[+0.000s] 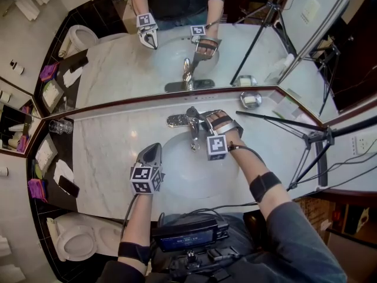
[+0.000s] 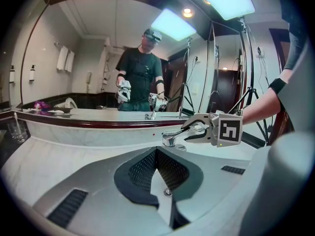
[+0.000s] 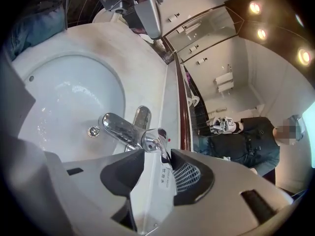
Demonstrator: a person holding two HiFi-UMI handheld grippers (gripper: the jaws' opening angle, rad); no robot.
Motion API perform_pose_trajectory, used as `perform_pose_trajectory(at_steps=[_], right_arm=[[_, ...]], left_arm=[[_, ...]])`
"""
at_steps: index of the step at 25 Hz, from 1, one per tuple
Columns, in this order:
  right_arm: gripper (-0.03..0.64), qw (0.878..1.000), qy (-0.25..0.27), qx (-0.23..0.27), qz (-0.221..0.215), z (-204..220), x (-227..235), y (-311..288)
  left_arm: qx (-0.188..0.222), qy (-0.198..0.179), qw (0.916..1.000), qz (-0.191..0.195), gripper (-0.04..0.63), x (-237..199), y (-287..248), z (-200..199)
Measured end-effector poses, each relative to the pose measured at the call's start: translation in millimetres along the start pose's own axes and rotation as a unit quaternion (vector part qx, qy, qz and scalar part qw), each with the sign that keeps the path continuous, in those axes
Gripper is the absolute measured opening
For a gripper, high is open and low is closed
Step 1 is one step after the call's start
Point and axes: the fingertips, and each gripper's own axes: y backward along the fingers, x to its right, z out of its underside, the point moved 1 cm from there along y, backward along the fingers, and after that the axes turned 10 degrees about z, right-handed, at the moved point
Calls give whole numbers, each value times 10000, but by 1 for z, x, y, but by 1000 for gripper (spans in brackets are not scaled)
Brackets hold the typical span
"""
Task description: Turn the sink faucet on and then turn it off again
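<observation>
At the back rim of the white oval sink (image 1: 177,170), set into a pale marble desk (image 1: 106,158) under a wide mirror (image 1: 118,63), stands the faucet (image 1: 189,124). It is polished chrome, 1 stubby body on a long flat base plate, with a rounded spout (image 3: 118,128) slanting down over the bowl toward the drain (image 3: 93,131). Its single lever (image 3: 163,156) is a thin chrome blade with a white printed strip along it, the print too small to read. The right claw (image 1: 206,120) comes in from the faucet's right side, released, its 2 jaws standing wide with the lever between them. A gap shows on 1 side of the blade, and whether the other pad touches it cannot be told. The left claw (image 1: 154,150) hangs over the near left edge of the sink, well apart from the faucet, clenched on nothing, jaws together. Clear glasses (image 1: 60,125) stand at the desk's left end and a soap dish (image 1: 250,100) at its back right.
</observation>
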Motion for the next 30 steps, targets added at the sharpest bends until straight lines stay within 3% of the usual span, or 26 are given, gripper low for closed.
perform_pose_trajectory(at_steps=[30], right_arm=[[163, 9983, -300, -421, -256, 10, -37, 8]], left_arm=[[-4, 11, 10000, 79, 0, 8, -4, 1]])
